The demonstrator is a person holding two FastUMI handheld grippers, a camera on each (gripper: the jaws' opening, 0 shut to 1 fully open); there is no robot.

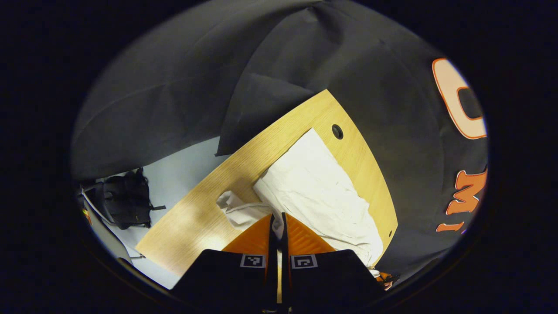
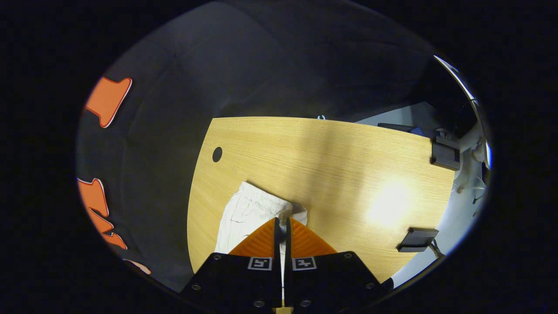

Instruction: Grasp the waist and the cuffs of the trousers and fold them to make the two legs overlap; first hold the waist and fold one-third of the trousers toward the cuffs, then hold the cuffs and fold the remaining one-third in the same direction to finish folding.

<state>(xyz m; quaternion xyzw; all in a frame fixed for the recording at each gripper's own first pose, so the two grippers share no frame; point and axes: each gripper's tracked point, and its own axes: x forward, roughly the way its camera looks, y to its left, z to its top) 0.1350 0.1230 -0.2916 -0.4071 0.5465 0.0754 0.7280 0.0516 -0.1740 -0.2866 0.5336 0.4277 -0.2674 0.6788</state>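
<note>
Both tongs clenched on white trousers lying along the counter: left tongs, right tongs; lift both evenly so the legs overlap, edges aligned

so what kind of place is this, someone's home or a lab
Most likely a recording booth in a lab, not a home: black cloth walls hang round a bare wooden table that carries only white trousers, with clamped-on gear at its edge.
</note>
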